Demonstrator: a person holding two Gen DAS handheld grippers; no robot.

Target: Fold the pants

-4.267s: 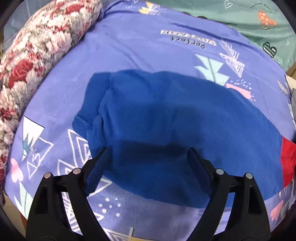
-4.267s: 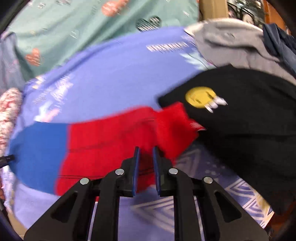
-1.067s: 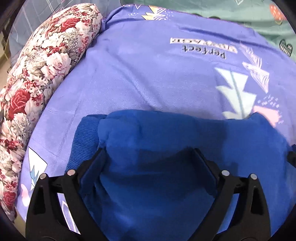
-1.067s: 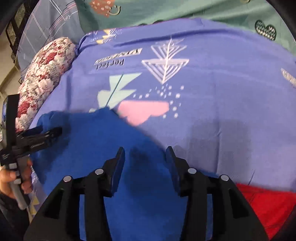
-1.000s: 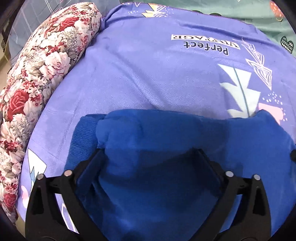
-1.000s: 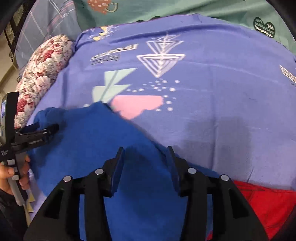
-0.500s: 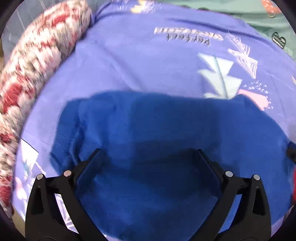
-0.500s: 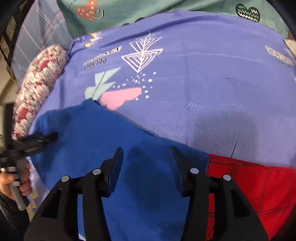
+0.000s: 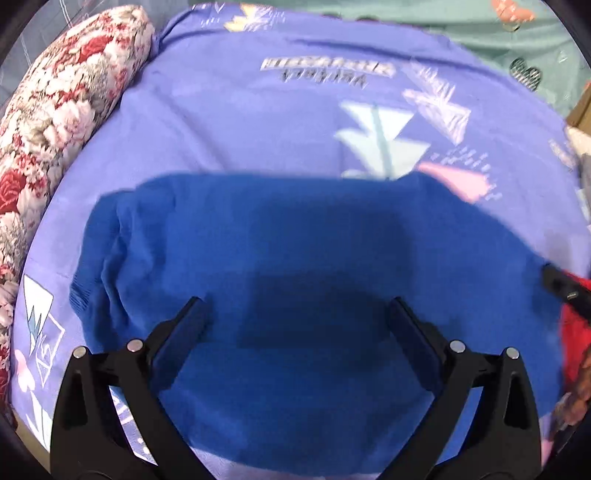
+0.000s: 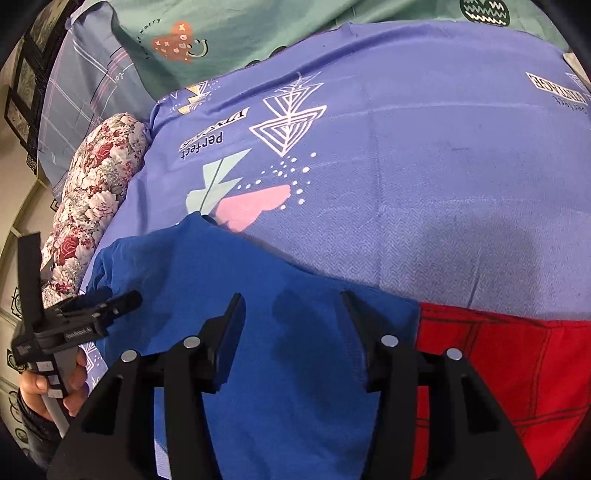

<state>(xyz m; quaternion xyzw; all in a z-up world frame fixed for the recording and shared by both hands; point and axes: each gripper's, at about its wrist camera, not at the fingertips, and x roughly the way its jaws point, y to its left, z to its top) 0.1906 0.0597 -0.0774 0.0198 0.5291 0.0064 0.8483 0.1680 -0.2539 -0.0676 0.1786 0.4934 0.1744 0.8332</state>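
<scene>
pants (image 9: 295, 258) lie flat on the bed sheet (image 9: 240, 122), near edge of the bed, long axis running left-right. left part is blue, right part is red (image 10: 498, 369), colour break runs roughly straight across the garment. ribbed cuff bunched at the far left end (image 9: 83, 291). blue fabric is a bit rumpled near that cuff, smoother toward the middle. left tongs (image 9: 295, 317) spread wide, hovering over the blue section, nothing between the fingers; can't tell if the tips touch the cloth. right tongs (image 10: 291, 314) also spread wide, over the blue part just left of the blue/red seam, not pinching anything. in the right wrist view the left tongs (image 10: 92, 306) show at the left edge over the cuff end, with the person's hand (image 10: 55, 384) on the handle. sheet is purple with triangle prints, a pink patch (image 10: 255, 210) and "perfect" lettering (image 10: 203, 144). floral bolster (image 9: 62, 110) along the left side of the sheet. green pillow with heart print (image 10: 229, 33) at the far end, plaid pillow (image 10: 85, 96) beside it.
</scene>
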